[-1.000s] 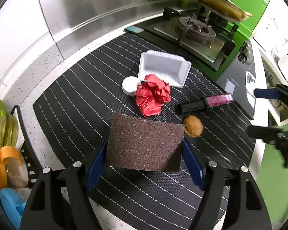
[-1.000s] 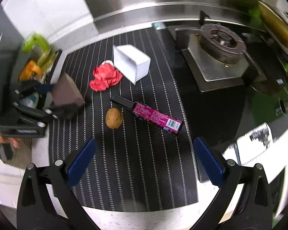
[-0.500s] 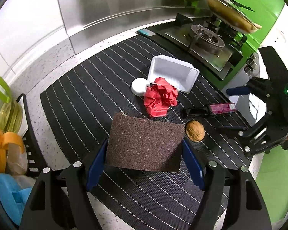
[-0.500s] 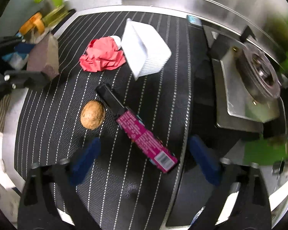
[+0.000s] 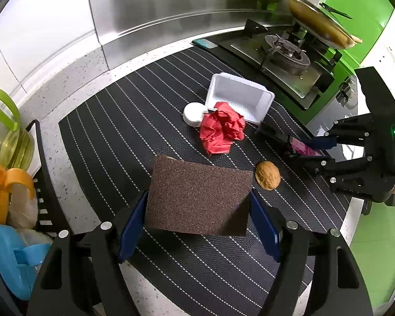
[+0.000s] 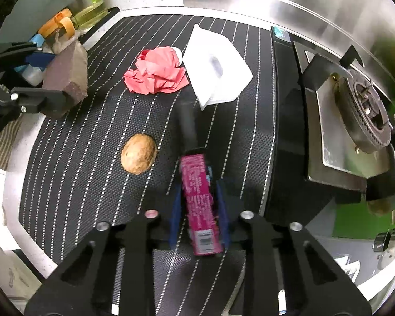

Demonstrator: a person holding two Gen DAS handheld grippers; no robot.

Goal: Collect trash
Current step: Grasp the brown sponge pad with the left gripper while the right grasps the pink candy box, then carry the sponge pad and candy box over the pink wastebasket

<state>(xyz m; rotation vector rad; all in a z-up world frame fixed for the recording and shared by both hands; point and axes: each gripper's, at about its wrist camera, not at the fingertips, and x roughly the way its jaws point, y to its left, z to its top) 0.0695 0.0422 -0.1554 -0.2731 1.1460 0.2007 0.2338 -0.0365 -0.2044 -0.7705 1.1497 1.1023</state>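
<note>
My right gripper point(image 6: 198, 208) has just been closing onto the pink wrapper point(image 6: 198, 202) lying lengthwise between its pads, while my left gripper point(image 5: 197, 221) clamps the brown sponge point(image 5: 197, 197).

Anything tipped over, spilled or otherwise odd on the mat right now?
Yes: the white tray lies tipped on its side, opening facing sideways, with the crumpled red paper against it. A lone walnut sits loose on the mat. Nothing looks spilled.

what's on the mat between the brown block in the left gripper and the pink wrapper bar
A walnut lies there on the striped mat, apart from both the brown block and the pink wrapper bar; both wrist views show it.
</note>
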